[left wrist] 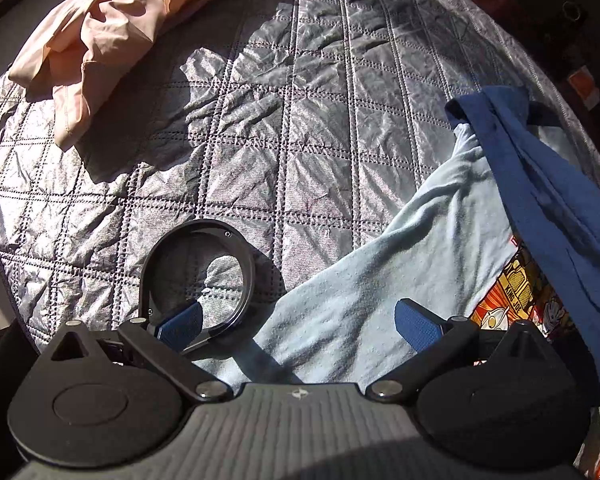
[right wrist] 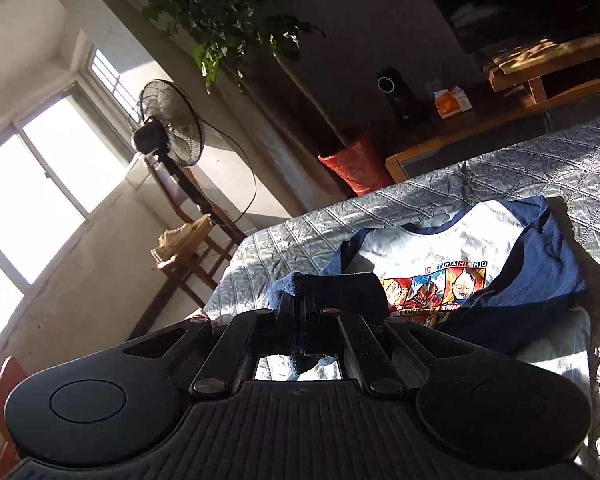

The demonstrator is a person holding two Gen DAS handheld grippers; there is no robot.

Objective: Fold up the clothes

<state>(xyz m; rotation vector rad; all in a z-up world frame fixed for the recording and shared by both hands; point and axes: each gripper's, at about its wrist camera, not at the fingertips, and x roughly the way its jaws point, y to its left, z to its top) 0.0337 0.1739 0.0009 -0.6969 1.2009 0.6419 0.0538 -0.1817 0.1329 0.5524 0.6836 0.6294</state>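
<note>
1. Right wrist view first: my right gripper point(right wrist: 325, 300) has its jaws pressed together on a dark blue sleeve point(right wrist: 300, 286) of the T-shirt point(right wrist: 440, 248), and the pinched cloth bunches over the fingertips.

2. That T-shirt lies on the quilted grey bedcover point(right wrist: 520, 168), print side up, its other blue sleeve point(right wrist: 532, 280) already laid across the chest beside the cartoon print point(right wrist: 432, 286).

3. From the left wrist camera, my left gripper point(left wrist: 298, 324) stands wide, both blue pads point(left wrist: 414, 328) apart and holding nothing, hovering over the pale blue body of the shirt point(left wrist: 380, 280). The raised blue sleeve point(left wrist: 560, 208) hangs as a band on the right of that view.

4. A black ring point(left wrist: 198, 276) rests on the bedcover just beside the shirt's edge, near the left finger; I can't tell what it is.

5. A crumpled peach garment point(left wrist: 100, 48) waits well apart at the far corner, not yet folded.

6. I judge the step in hand to be folding this sleeve inward over the chest. To do it well I'd carry it across low and taut, so the crease falls straight along the shirt's side.

7. I'd bring the left pads down on the pale cloth to pin the body, or it may drag with the sleeve.

8. Release only once the sleeve lies flat, clear of the ring.
</note>
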